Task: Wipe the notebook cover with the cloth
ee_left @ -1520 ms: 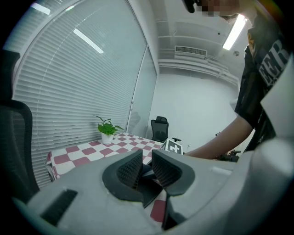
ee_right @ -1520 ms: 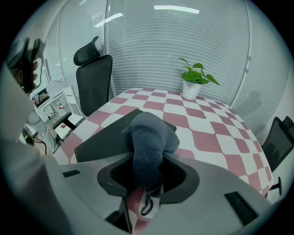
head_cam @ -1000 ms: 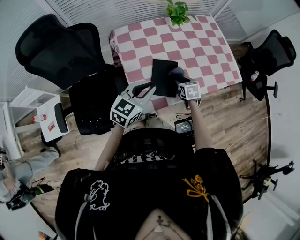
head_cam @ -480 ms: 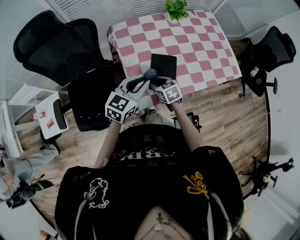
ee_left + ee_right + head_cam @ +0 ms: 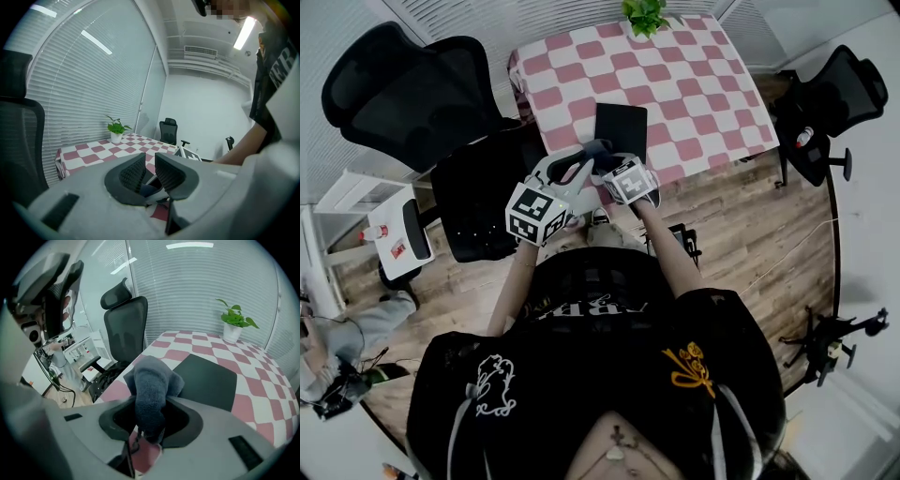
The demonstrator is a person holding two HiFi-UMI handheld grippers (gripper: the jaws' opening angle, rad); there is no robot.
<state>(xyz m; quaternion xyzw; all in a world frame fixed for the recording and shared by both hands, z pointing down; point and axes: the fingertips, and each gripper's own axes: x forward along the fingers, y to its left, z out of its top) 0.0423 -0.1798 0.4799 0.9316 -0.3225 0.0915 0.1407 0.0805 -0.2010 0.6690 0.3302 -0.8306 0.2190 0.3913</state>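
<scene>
Jaws of the right gripper (image 5: 150, 416) clamp a bunched grey cloth (image 5: 152, 385), which sits at the 7 o'clock corner of the black notebook (image 5: 621, 127) on the checked table (image 5: 694, 75). Jaws of the left gripper (image 5: 150, 171) stand narrowly apart, seemingly empty, at the cloth's 8 o'clock. Nothing pins the notebook, so a wiping stroke could drag it off the table's 6 o'clock edge.

black notebook (image 5: 622, 127) lying flat, closed; grey cloth (image 5: 150, 380) bunched
</scene>
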